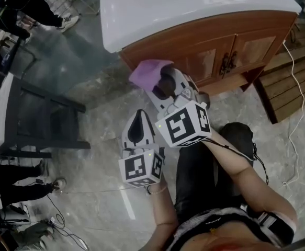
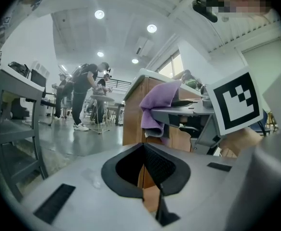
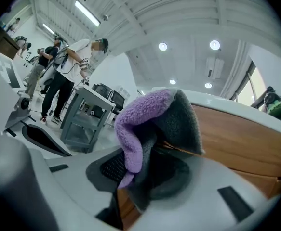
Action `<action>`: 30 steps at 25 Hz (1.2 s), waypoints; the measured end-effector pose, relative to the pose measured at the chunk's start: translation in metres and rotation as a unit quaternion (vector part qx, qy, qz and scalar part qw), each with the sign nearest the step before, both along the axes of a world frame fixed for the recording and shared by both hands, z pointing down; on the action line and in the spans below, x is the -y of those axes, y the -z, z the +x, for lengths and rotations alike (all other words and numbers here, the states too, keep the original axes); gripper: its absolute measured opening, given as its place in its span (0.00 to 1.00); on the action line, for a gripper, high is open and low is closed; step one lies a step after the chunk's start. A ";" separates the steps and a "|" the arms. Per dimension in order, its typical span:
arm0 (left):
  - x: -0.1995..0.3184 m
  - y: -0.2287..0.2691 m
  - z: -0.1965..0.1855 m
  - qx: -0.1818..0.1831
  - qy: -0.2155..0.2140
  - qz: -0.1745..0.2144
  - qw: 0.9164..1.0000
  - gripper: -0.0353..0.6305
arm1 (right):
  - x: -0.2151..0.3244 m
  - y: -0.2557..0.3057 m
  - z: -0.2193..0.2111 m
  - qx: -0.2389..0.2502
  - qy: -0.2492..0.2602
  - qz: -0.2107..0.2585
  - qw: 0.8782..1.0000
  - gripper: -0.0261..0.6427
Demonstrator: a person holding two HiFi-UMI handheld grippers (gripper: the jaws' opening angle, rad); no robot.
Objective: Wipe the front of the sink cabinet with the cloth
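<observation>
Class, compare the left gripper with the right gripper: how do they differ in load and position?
The right gripper clamps the purple cloth; the left gripper is shut on nothing. The right gripper is up by the cabinet front; the left gripper hangs back from it. Both have their jaws together.

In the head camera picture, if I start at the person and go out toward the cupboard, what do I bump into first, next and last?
left gripper → right gripper → purple cloth → wooden cabinet
</observation>
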State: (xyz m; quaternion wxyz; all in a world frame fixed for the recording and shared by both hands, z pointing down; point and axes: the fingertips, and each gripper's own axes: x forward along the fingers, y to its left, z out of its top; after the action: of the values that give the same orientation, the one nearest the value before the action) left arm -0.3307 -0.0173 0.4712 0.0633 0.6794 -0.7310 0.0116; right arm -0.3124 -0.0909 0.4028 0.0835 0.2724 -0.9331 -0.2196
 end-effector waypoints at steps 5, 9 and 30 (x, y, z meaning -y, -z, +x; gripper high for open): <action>0.004 0.004 0.001 0.010 0.002 0.006 1.000 0.05 | 0.000 -0.001 -0.001 0.011 0.008 -0.003 1.000 0.28; 0.008 0.005 0.005 0.018 -0.001 0.006 1.000 0.05 | 0.000 -0.001 0.000 0.018 0.010 -0.002 1.000 0.28; 0.021 0.001 0.036 0.026 -0.027 -0.002 0.999 0.05 | 0.016 0.000 0.030 0.034 0.005 -0.036 0.999 0.28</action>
State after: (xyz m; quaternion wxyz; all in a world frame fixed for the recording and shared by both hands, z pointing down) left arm -0.2951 -0.0385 0.4704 0.0454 0.6980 -0.7139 0.0326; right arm -0.2825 -0.1068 0.4024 0.0603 0.2717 -0.9440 -0.1770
